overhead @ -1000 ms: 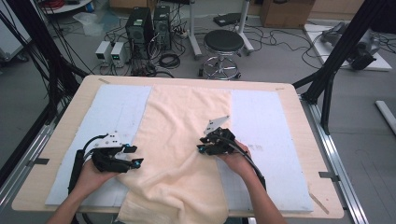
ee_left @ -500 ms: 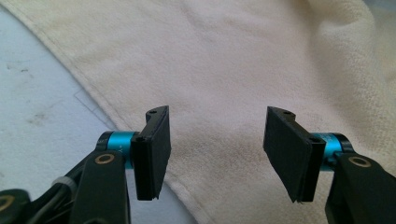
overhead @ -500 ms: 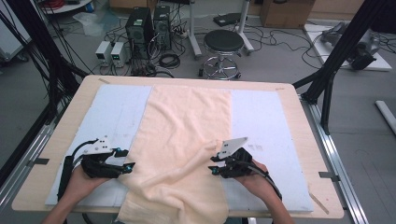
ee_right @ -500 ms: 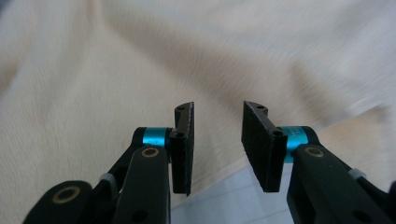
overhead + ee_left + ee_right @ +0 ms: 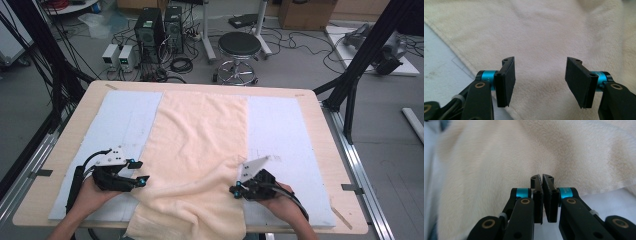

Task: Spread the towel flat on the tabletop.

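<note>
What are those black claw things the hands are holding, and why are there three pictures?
A person holds a pinching tool in each hand. The top picture is from a camera above the table. The other two come from little cameras riding on the tools, looking along their black jaws. On the table lies a pale blue mat with a cream towel over it, its near end hanging off the edge. The left gripper is open above the towel, holding nothing. The right gripper has just closed by the towel's edge; I can't see any cloth between its jaws.
</note>
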{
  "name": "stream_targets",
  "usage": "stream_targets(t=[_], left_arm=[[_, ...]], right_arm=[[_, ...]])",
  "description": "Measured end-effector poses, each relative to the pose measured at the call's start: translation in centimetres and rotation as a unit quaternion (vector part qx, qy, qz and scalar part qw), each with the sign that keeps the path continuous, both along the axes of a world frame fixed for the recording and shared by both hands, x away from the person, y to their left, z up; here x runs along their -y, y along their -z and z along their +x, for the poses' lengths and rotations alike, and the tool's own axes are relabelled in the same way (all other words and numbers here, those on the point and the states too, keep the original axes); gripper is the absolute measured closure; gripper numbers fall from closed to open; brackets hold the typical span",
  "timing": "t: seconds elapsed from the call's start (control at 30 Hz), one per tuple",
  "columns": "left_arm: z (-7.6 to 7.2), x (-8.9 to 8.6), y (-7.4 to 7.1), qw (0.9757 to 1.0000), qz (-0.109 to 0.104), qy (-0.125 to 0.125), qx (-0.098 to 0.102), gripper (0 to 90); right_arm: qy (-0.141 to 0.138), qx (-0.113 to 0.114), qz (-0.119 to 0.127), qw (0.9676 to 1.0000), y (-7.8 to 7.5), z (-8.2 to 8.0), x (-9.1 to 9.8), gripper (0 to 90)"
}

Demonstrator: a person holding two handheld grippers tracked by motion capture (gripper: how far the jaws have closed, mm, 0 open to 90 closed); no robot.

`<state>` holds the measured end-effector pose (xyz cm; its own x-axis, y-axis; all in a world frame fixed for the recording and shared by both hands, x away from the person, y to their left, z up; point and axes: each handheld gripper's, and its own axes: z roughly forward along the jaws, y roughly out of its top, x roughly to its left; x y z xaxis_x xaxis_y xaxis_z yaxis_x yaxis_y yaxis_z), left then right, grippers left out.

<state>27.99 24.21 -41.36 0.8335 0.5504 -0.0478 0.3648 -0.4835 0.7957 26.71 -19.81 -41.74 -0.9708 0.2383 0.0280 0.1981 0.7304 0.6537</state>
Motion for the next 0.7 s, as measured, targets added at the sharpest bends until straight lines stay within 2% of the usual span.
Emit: stream_targets(t=[0.07,0.2,0.3,0.4,0.5,0.63,0.7], left_arm=[[-0.1,0.1,0.0,1.0000,-0.003,0.001,0.001,41.5],[-0.7,0.2,-0.4,1.0000,-0.003,0.005,0.006,41.5],[-1.2,0.0,-0.7,0.9999,-0.003,0.008,0.010,41.5],[-1.7,-0.3,-0.9,0.9999,-0.003,0.006,0.013,41.6],[-2.2,-0.8,-1.0,0.9999,-0.004,0.008,0.014,41.5],[-2.9,-1.1,-0.9,0.9998,-0.006,0.016,0.012,42.2],[-2.9,-1.1,-0.4,0.9997,0.000,0.026,0.002,43.5]], right_arm=[[0.007,0.004,0.008,0.9999,-0.5,-1.9,1.1,87.1],[-0.002,-0.004,0.013,0.9999,-0.9,-5.0,2.1,82.1],[0.003,-0.002,0.032,0.9995,-1.7,-5.7,2.3,73.5],[0.012,0.010,0.034,0.9993,-2.1,-4.8,1.9,69.1],[0.023,0.021,0.027,0.9991,-1.7,-3.2,1.3,64.8],[0.042,0.013,0.035,0.9984,-0.7,-0.5,0.4,61.1],[0.056,0.026,0.008,0.9981,-0.3,0.7,0.0,59.6]])
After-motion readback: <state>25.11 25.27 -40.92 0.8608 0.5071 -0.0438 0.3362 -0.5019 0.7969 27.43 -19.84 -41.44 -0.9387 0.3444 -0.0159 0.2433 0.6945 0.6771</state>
